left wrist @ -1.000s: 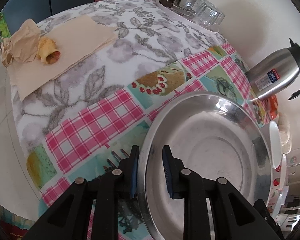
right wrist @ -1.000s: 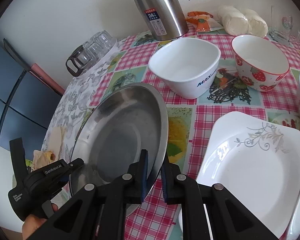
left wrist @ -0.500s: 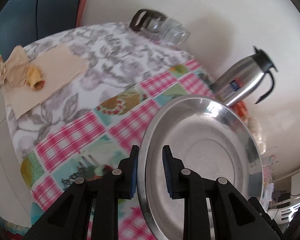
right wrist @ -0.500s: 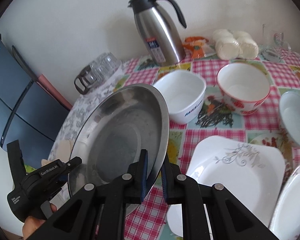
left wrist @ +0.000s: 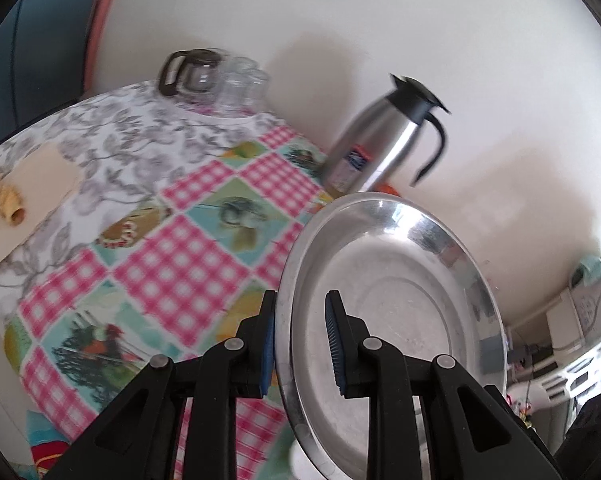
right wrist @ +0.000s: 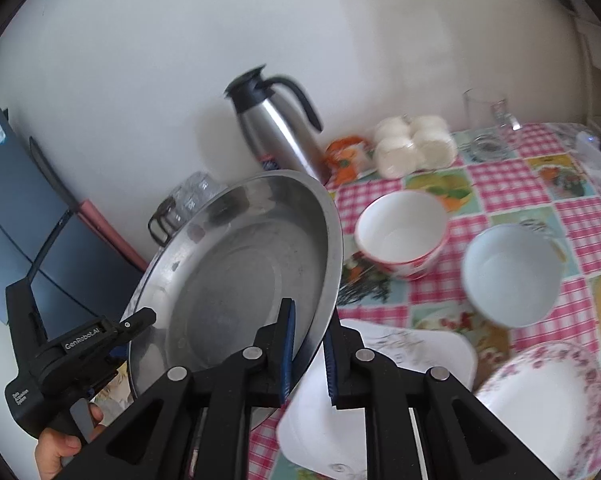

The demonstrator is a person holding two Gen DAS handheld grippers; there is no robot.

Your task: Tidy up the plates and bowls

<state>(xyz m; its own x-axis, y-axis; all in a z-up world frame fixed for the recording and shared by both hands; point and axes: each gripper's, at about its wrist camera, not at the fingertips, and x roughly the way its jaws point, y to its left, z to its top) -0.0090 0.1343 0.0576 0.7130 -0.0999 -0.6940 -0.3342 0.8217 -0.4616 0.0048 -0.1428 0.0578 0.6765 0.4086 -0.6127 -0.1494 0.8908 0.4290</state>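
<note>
- The left gripper [left wrist: 300,340] is clamped on one rim of the steel plate [left wrist: 396,312].
- The right gripper [right wrist: 309,350] pinches the opposite rim.
- The plate hangs tilted above the checked tablecloth [right wrist: 500,176].
- Below it lies a white square plate [right wrist: 432,356]; the thermos [right wrist: 278,136], a strawberry bowl [right wrist: 400,236] and a white bowl [right wrist: 512,276] stand beyond.

Round steel plate [right wrist: 236,276], shallow and shiny, tilted above the table, rim clamped between both grippers' pads; strawberry bowl [right wrist: 400,236] and plain white bowl [right wrist: 508,276] upright beyond right gripper [right wrist: 308,350]; square white plate [right wrist: 380,400] flat beneath it
</note>
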